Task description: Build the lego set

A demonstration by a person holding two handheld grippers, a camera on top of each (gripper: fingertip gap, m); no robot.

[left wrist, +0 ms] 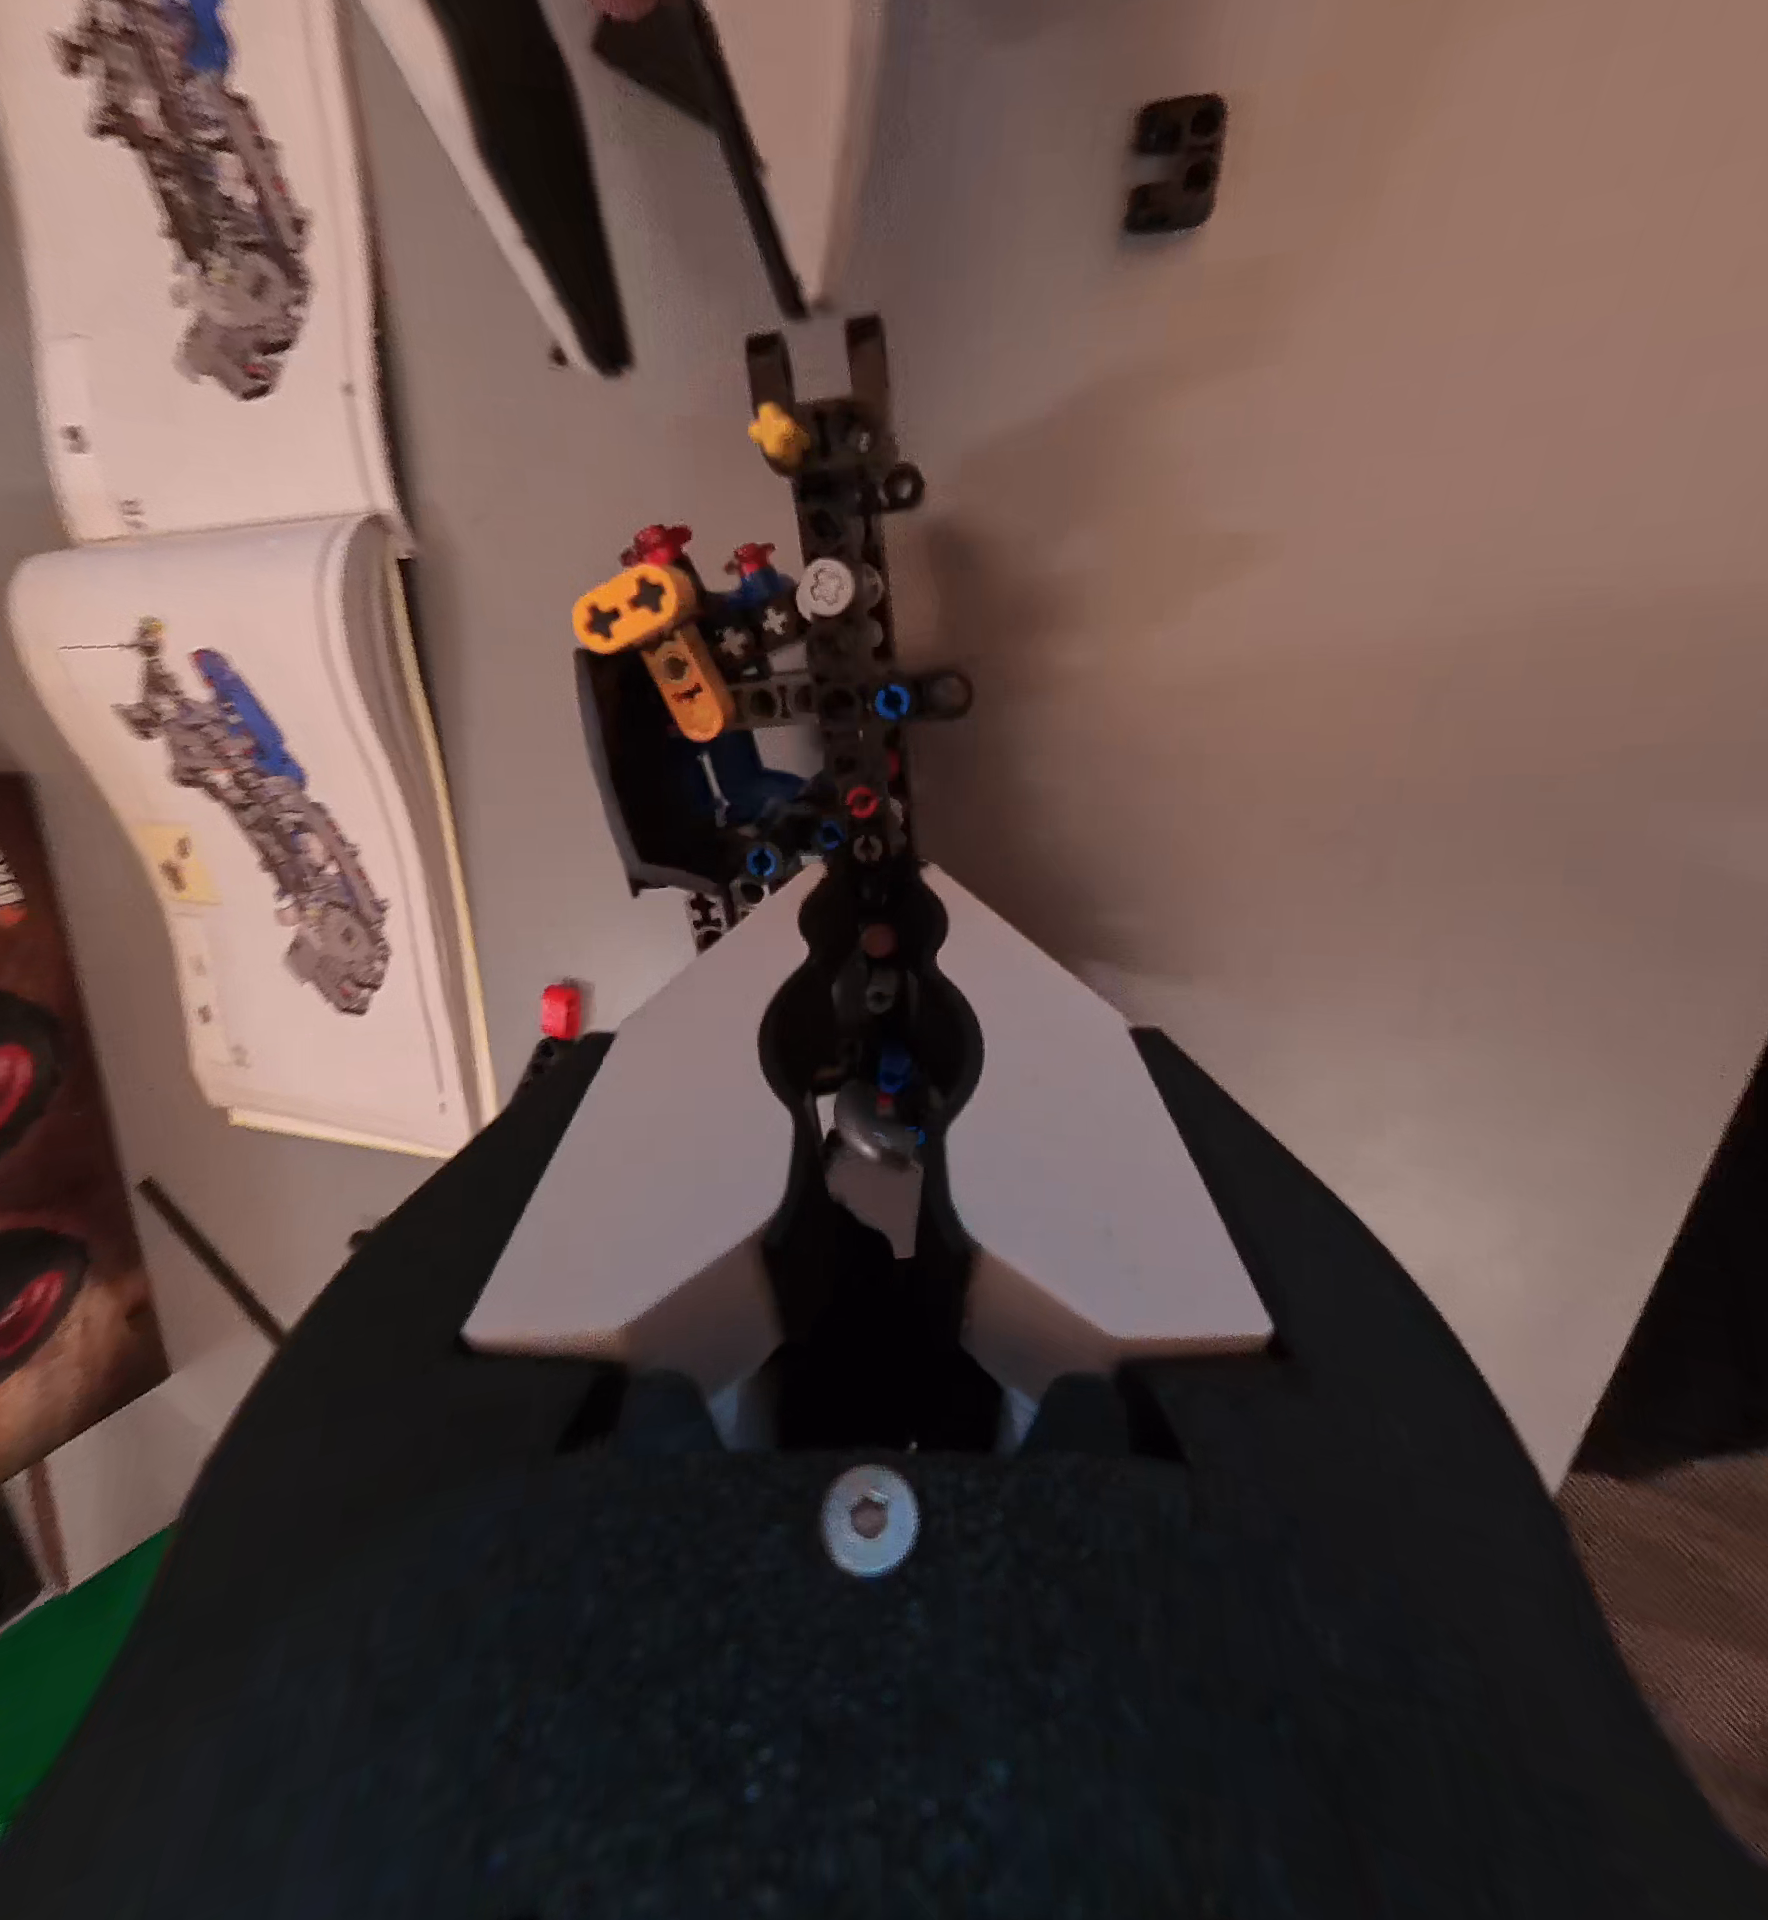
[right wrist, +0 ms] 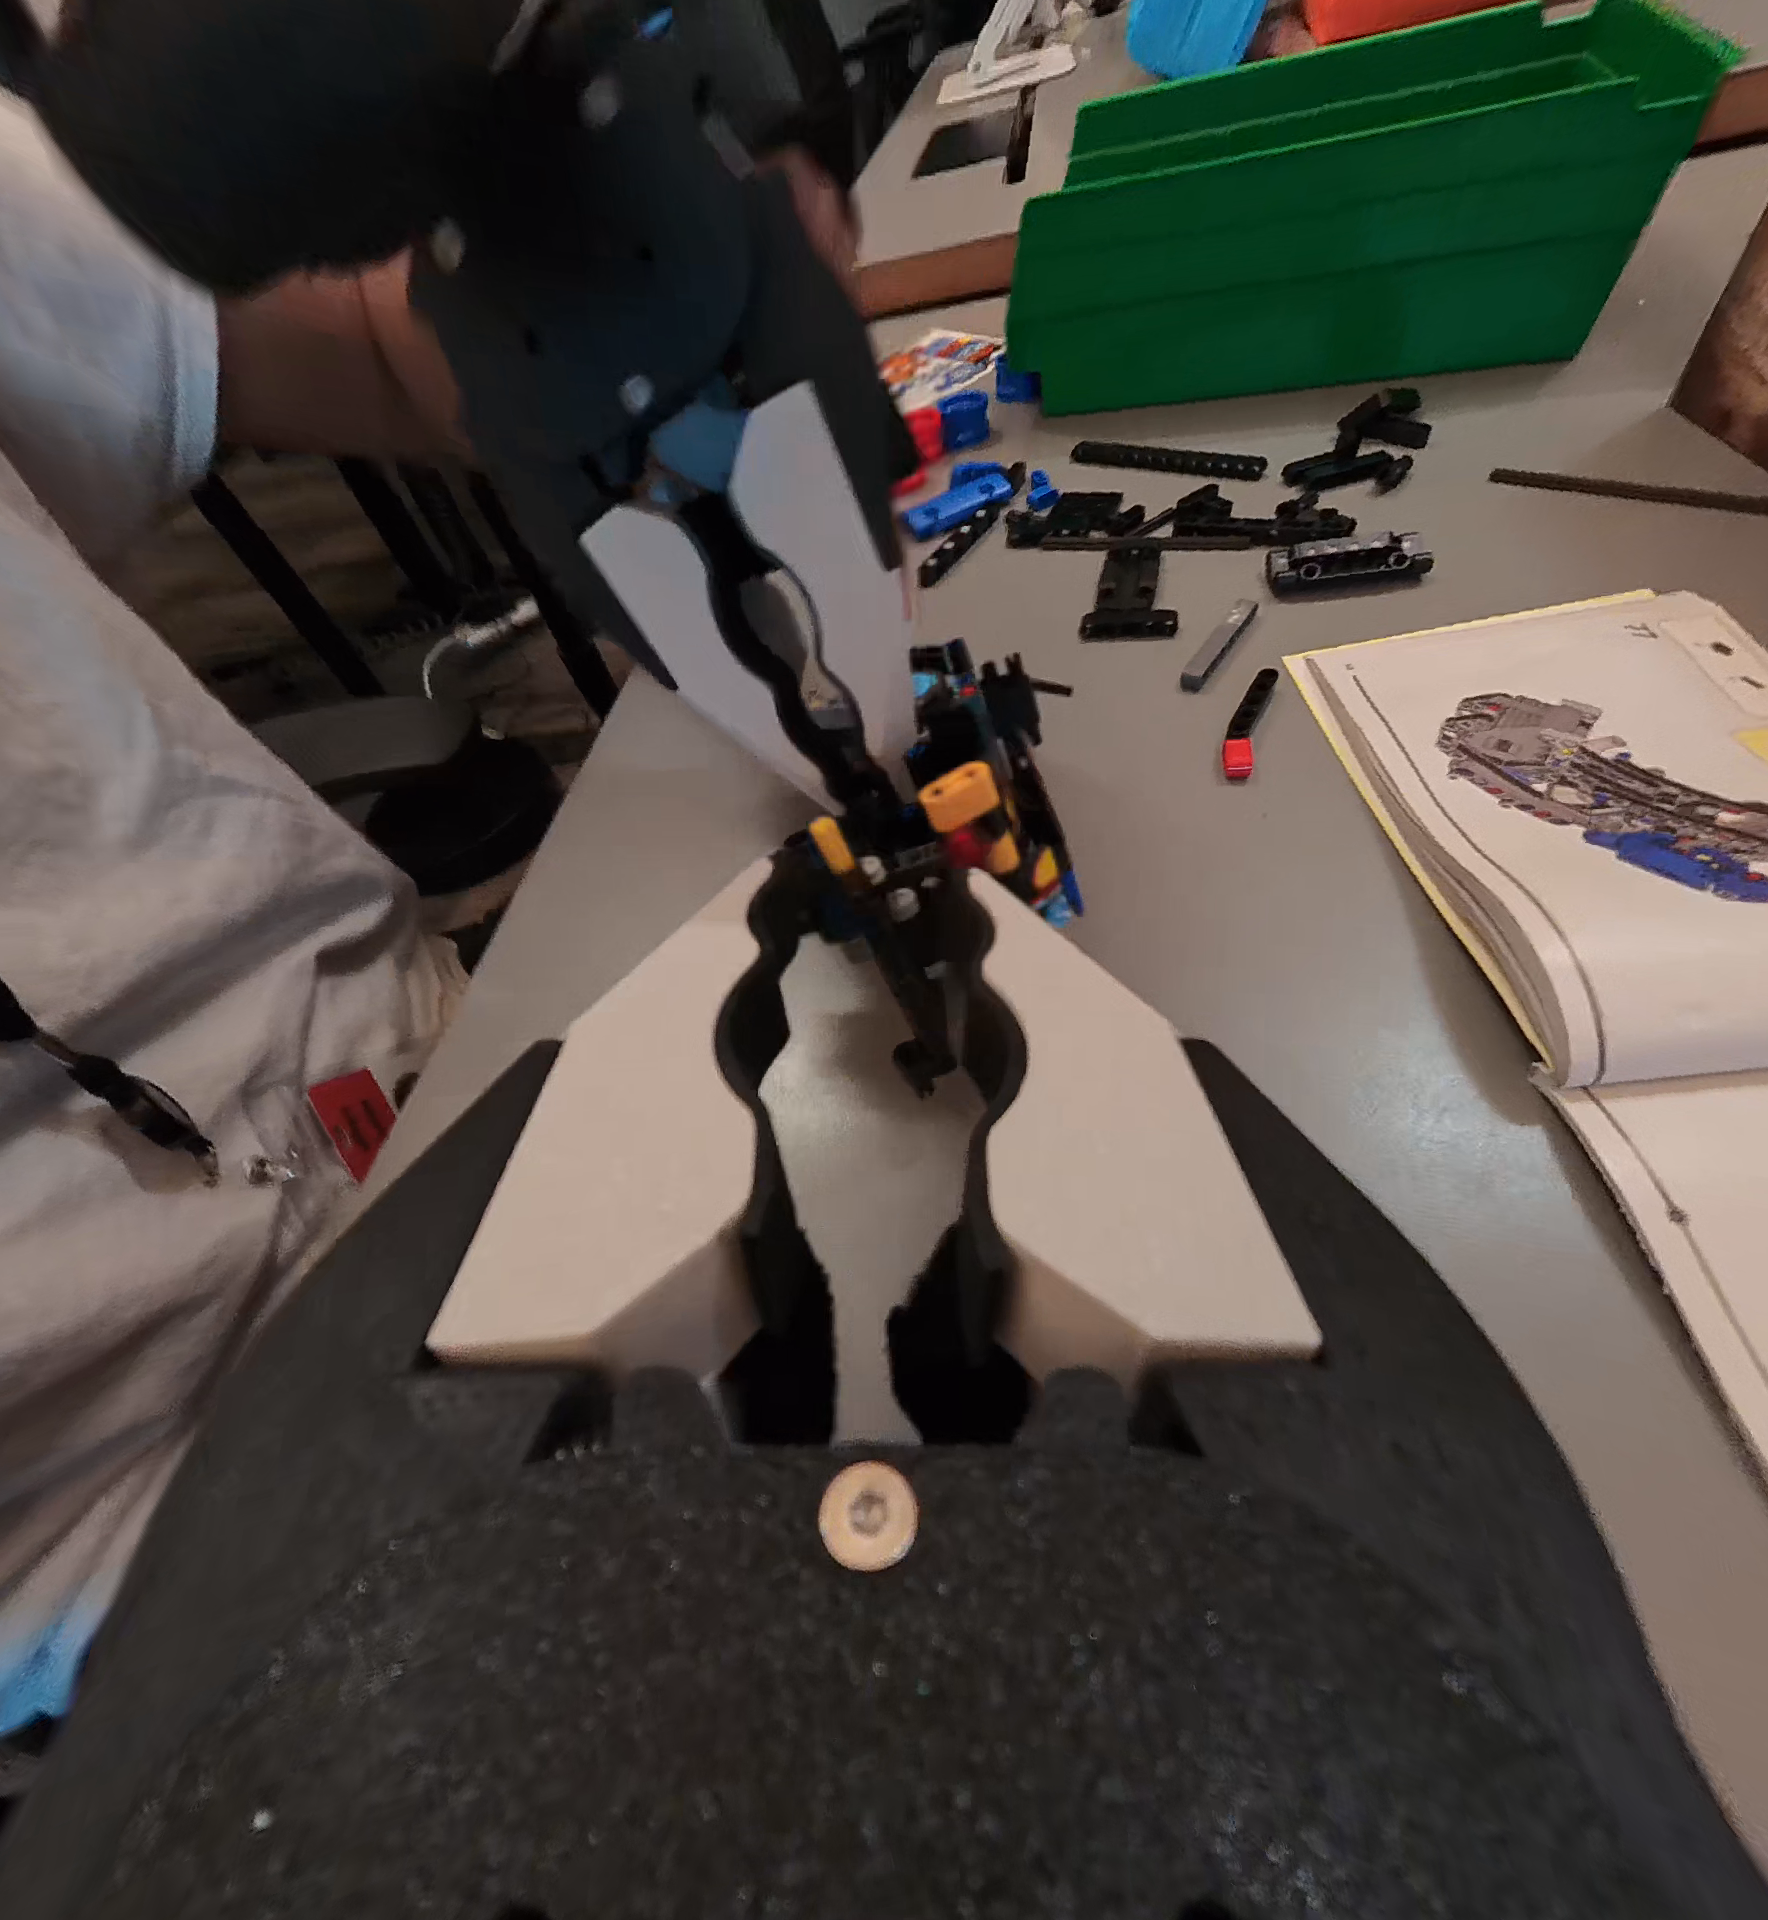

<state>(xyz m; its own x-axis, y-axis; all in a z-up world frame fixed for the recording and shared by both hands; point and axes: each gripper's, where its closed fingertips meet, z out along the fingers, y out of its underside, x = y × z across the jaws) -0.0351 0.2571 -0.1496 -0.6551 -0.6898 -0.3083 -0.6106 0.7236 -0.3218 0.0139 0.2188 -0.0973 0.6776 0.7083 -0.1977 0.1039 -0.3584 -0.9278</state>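
A part-built lego assembly (left wrist: 838, 644) is a long black beam with blue and red pins, orange and yellow connectors and a blue-black side section. My left gripper (left wrist: 872, 873) is shut on its near end and holds it above the grey table (left wrist: 1379, 623). In the right wrist view the assembly (right wrist: 947, 821) sits between both grippers. My left gripper (right wrist: 849, 774) clamps it from the upper left. My right gripper (right wrist: 869, 883) is open, with its jaws on either side of the assembly's forked end. The right gripper also shows at the top of the left wrist view (left wrist: 698, 332).
An open instruction booklet (right wrist: 1586, 831) lies to the right. Loose black and blue parts (right wrist: 1171, 520), a red-tipped piece (right wrist: 1236, 755) and a long black axle (right wrist: 1628, 490) lie beyond. Green bins (right wrist: 1327, 239) stand behind. A person's white shirt (right wrist: 132, 831) fills the left, past the table edge. Spacing between my two grippers at the tips: around 9 centimetres.
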